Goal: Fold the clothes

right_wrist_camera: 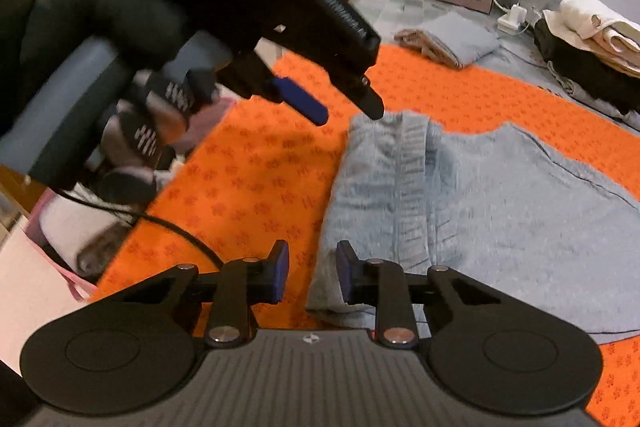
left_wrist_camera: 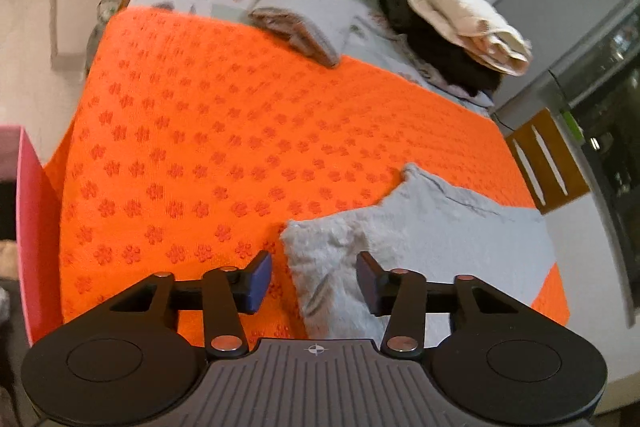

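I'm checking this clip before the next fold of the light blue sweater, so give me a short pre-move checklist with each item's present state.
1. Left tongs open, nothing held: ok.
2. Right tongs open, nothing held: ok.
3. Light blue sweater lies on the orange mat, partly folded: ok.
4. Sweater's near left corner between the right tongs' pads: cannot tell; it lies close, contact unclear.
5. Bare mat left of the sweater for working: ok.
6. Folded grey garment and clothes pile sit apart from the sweater at the far edge: ok.
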{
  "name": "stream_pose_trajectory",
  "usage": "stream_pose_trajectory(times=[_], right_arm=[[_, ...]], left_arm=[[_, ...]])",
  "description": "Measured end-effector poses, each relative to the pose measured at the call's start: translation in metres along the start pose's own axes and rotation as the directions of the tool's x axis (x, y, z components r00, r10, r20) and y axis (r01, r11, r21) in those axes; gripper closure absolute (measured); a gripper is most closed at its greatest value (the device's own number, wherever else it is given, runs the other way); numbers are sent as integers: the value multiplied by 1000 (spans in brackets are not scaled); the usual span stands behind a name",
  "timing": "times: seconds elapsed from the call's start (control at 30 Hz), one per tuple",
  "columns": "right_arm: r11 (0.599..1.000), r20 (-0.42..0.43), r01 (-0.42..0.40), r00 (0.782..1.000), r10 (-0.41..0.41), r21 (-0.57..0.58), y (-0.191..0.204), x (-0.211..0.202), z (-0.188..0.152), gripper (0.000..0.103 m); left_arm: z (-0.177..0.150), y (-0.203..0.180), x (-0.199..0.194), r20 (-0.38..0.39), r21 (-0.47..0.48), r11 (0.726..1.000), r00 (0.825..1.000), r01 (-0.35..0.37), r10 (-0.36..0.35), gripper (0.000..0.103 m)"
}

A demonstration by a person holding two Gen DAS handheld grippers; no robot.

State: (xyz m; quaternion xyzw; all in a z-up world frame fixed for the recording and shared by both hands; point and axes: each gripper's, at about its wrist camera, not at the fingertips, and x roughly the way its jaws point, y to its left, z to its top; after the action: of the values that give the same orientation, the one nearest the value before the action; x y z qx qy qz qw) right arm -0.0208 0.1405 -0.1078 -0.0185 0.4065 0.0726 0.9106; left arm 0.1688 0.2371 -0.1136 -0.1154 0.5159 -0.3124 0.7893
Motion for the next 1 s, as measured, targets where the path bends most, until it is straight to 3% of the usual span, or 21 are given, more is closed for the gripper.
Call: stream_pose_trajectory(times=[0.23,0.27,0.33,0.37,0.4,0.53,0.8,1.0], right_arm=[[999,-31,30,999,-31,-19,-1,12,-5,72],[1000,-28,25,999,-25,-12,-2,12,-5,73],[999,-20,4,1000,-3,33,-13,10,-6,88],[998,-18,-11,1000,12,61,-20,9,-7,96],[994,-15,-37,999,38,99,-29,6,-7,97],[979,27,-83,996,80,186,-48,-10,-8,97],[905,137,-185,980,142,384,-102,-36,-8,97],[836,148,-156,985,90,526,-155,-44,-30,97]], left_arm=[[-2,5,15,7,-88,995,999,43,-42,57],[-3,5,16,10,-98,994,999,48,-47,60],[-4,7,20,18,-118,991,998,57,-56,68],[-5,8,20,27,-129,990,998,56,-53,82],[-5,8,20,36,-138,989,998,53,-48,87],[-2,1,17,67,-149,988,997,48,-38,89],[17,-63,8,130,-11,1000,991,17,-16,89],[27,-116,43,98,135,990,994,43,-57,89]])
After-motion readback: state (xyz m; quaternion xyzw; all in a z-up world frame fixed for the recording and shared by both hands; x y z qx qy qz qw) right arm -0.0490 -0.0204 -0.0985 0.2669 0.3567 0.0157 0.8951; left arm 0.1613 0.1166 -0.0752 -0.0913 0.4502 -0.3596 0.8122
